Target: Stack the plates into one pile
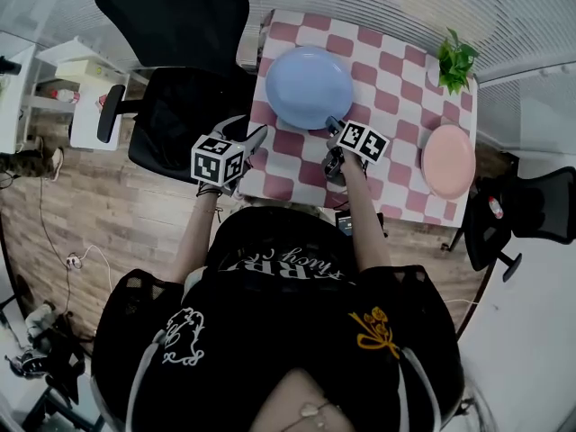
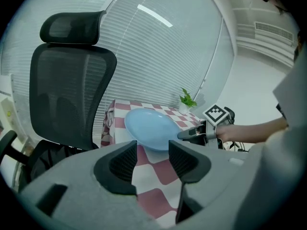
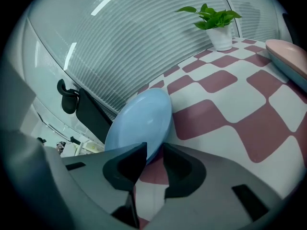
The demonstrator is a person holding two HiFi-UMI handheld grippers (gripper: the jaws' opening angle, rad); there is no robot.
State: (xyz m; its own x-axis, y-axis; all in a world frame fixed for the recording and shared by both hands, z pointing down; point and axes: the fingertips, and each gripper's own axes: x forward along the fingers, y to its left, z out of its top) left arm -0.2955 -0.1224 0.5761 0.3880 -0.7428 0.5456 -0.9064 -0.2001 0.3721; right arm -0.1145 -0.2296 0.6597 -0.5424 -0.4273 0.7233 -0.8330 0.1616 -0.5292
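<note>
The step in hand is the pickup of the blue plate (image 1: 309, 86), which lies flat near the far left corner of the checked table (image 1: 387, 79). The pink plate (image 1: 448, 160) sits well apart from it at the table's right edge, so no pile is formed yet. The right gripper (image 1: 331, 124) is at the blue plate's near rim, and its own view shows the jaws drawn in narrow with the rim filling the gap between them; the pads appear to bear on it, though the plate does not look lifted. The left gripper (image 1: 256, 138) hangs just beside the table's near left edge with its jaws wide apart and only tablecloth showing between them, so it holds nothing. The next move probably calls for a firm pinch on the rim, then a lift high enough to clear the cloth and a carry rightward to the pink plate. With a hold on one edge only, the plate is likely to tilt, so the free left gripper could steady its opposite rim.
</note>
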